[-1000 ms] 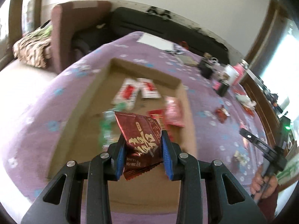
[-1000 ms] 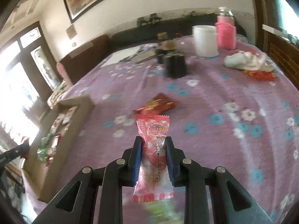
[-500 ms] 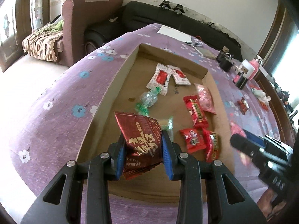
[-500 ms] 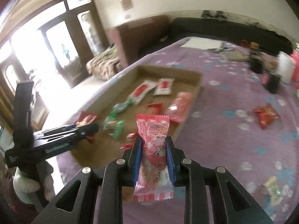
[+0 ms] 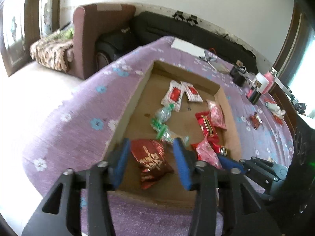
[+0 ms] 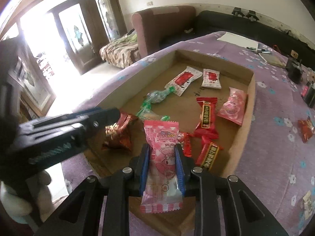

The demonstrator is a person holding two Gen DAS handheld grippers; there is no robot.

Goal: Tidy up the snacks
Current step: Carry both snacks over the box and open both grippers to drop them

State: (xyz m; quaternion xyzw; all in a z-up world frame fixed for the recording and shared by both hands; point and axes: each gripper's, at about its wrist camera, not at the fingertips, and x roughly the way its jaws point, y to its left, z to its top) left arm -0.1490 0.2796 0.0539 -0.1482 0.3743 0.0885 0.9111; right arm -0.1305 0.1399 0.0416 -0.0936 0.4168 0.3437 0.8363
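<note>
A shallow cardboard tray (image 5: 145, 78) (image 6: 250, 102) on the purple flowered cloth holds several snack packets. My left gripper (image 5: 152, 149) is open; a dark red packet (image 5: 151, 161) (image 6: 118, 133) lies loose between its blue pads in the tray's near corner. My right gripper (image 6: 161, 153) is shut on a pink packet (image 6: 161, 157) and holds it above the tray's near edge; it shows in the left wrist view (image 5: 206, 153) beside my left gripper. My left gripper also shows in the right wrist view (image 6: 110, 115).
Loose snacks lie on the cloth right of the tray: a red packet (image 5: 255, 120) (image 6: 305, 129). Black boxes (image 5: 238, 76), a white cup (image 5: 260, 82) and a pink container stand at the far right. A brown armchair (image 5: 92, 39) and a black sofa (image 5: 187, 33) are behind.
My left gripper has opened and let the dark red packet go into the tray's near corner. My right gripper has moved closer over the tray with the pink packet.
</note>
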